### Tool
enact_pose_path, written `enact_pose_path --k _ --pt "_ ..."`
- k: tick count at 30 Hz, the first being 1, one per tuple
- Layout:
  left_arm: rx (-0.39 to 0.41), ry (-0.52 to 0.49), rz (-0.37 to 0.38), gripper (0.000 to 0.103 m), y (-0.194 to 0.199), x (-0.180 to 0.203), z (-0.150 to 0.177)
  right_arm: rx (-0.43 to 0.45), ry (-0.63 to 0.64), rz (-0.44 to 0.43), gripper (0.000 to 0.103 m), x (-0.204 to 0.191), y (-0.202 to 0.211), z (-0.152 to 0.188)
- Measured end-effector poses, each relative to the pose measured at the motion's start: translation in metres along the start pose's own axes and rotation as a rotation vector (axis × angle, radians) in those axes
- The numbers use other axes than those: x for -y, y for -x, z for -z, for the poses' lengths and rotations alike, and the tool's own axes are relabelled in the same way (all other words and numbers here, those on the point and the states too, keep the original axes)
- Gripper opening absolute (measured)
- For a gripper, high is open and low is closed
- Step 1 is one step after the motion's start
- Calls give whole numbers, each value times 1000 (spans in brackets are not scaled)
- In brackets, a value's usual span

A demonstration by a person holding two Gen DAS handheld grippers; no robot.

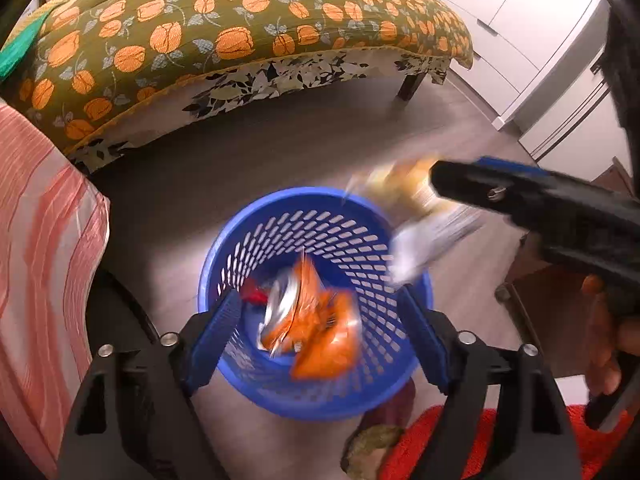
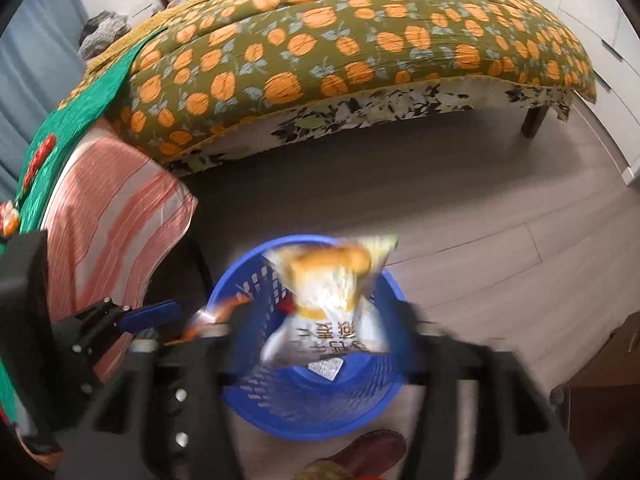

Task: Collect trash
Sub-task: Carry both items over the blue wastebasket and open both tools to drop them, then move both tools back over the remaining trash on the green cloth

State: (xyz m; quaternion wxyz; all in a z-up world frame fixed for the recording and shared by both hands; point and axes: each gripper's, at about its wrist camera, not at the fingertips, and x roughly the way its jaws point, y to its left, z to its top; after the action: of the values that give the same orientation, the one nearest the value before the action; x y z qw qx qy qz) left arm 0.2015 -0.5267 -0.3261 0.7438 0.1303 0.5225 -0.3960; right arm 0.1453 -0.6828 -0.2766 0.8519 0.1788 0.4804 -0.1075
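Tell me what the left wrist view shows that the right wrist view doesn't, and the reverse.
Only the left wrist view shows the orange wrapper lying inside the blue basket, the red mat on the floor, and the right tool from the side. Only the right wrist view shows the printed text on the white-and-yellow snack bag and the left tool from the side. Both show the basket, the snack bag blurred above it, the pumpkin-print bedspread and the striped cloth.
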Motion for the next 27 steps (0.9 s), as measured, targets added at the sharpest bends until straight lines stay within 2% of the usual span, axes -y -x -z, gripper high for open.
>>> enact_pose_path --k 6,10,13,17,19,22,25,27 --pt "16 22 -9 83 17 -2 4 91 -5 27 66 3 28 -9" --pt "93 28 15 86 62 4 9 144 14 65 78 -7 43 -11" --pt "157 27 27 89 106 8 17 192 41 88 79 -20 53 -10" --pt "224 28 22 91 162 4 39 306 113 119 79 -49 77 -8" --pt "257 39 7 92 189 -7 57 380 165 127 79 -71 92 -4" --pt "284 79 -37 92 222 -34 84 443 221 114 79 -98 104 3" --pt "297 128 -121 92 247 -71 116 470 292 84 79 -133 108 14" --pt "299 160 -175 92 262 -96 136 455 345 61 79 -164 106 22"
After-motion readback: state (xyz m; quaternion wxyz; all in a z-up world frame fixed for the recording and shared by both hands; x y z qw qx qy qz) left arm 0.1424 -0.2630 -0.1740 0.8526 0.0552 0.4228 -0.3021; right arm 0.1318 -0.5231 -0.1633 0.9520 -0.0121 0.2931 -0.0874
